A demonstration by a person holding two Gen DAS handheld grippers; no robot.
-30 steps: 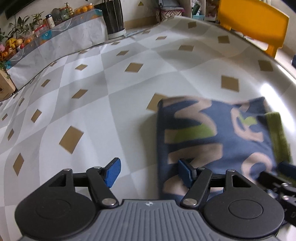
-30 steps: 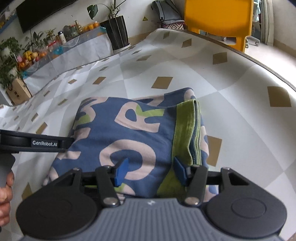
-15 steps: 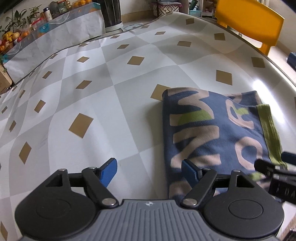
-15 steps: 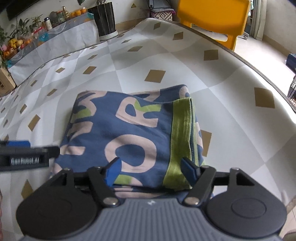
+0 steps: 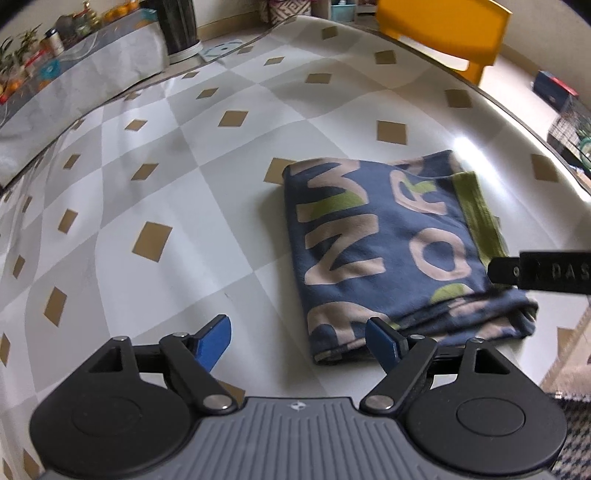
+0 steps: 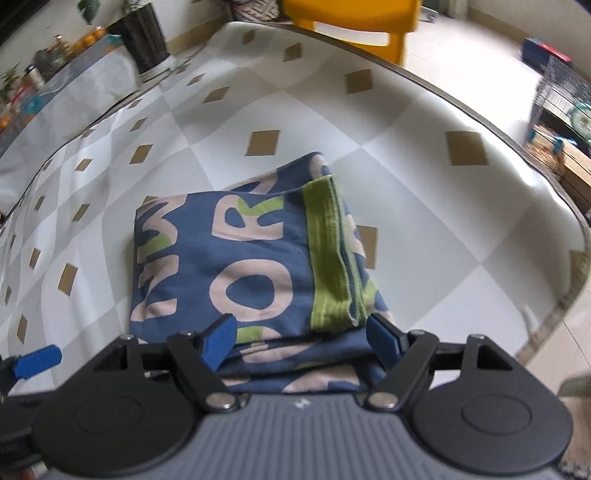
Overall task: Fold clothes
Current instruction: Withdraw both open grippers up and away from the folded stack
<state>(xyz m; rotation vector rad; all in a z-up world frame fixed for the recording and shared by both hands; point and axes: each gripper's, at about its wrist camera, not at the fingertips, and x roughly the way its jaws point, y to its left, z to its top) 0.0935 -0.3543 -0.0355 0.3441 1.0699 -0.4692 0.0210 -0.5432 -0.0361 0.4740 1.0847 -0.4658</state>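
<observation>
A folded blue garment with big beige letters and a green band lies flat on the table. My left gripper hovers above the garment's near left corner. Its jaws are opening, its right pad is over the cloth edge, and nothing is pinched. In the right wrist view the garment lies just ahead of my right gripper, which hangs over the near edge. Those jaws are also opening and the blue pads are clear of the cloth. A blue pad of the left gripper shows at the lower left.
The table cloth is a grey and white check with tan diamonds. A yellow chair stands past the far edge. A black planter and a shelf of bottles and fruit are at the back left. The table's edge curves close on the right, with a wire cage beyond it.
Both grippers have risen away from the garment and their jaws have widened. The folded garment stays flat on the table and looks smaller in both views.
</observation>
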